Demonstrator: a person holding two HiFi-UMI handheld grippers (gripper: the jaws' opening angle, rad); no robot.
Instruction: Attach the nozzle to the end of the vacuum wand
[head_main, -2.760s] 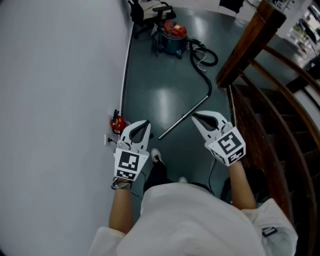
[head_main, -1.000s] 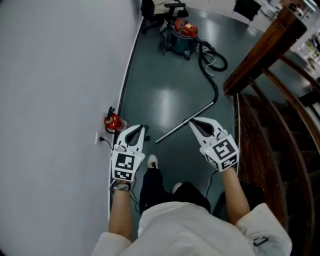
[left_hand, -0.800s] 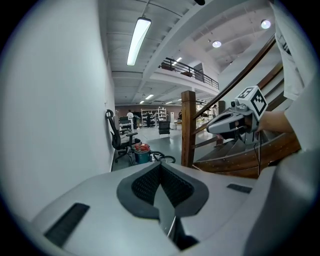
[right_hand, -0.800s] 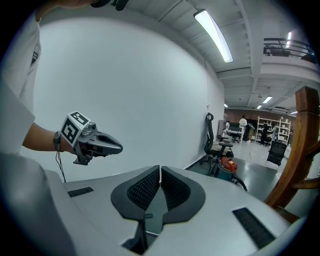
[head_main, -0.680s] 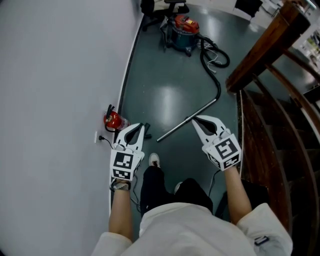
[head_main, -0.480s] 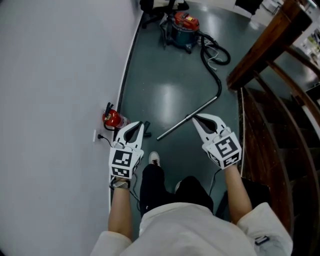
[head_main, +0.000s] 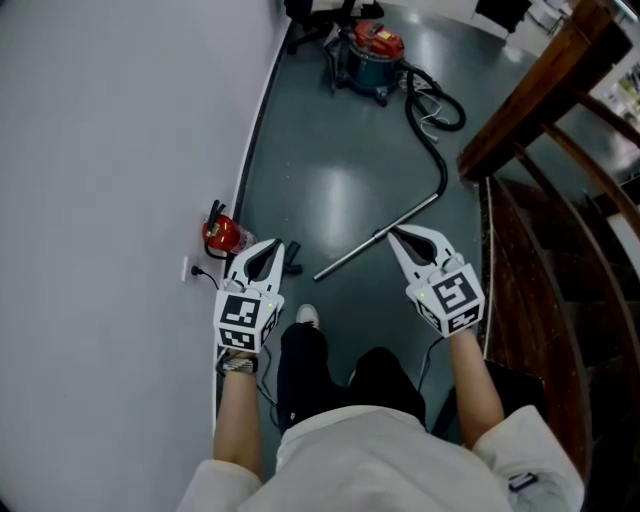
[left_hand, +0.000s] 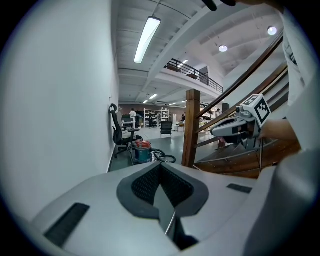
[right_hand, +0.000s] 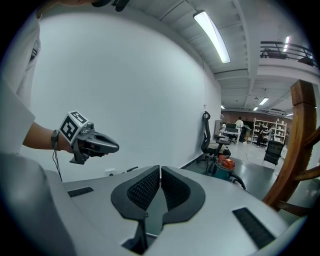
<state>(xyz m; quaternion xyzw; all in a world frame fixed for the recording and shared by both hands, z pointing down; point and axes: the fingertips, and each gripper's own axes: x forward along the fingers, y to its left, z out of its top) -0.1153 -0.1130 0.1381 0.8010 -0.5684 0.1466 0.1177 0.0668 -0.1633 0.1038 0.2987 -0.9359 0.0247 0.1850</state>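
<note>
The metal vacuum wand (head_main: 378, 237) lies slanted on the dark floor, and a black hose (head_main: 441, 150) joins it to the red-topped canister vacuum (head_main: 368, 52) farther off. A small black piece (head_main: 293, 267), too small to make out, lies near the wand's near end. My left gripper (head_main: 272, 245) hangs above the floor just left of that piece, shut and empty. My right gripper (head_main: 393, 232) hangs over the wand's middle, shut and empty. In the left gripper view the left gripper (left_hand: 160, 165) has its jaws together. The right gripper (right_hand: 160, 168) shows the same in its own view.
A white wall (head_main: 110, 150) runs along the left, with a red object (head_main: 219, 235) and a wall socket (head_main: 187, 268) at its foot. A wooden stair rail (head_main: 530, 95) and steps close off the right. An office chair (left_hand: 120, 134) stands beside the vacuum.
Both grippers have sunk a little toward the floor and stay shut and empty. The person has come slightly nearer to the wand.
</note>
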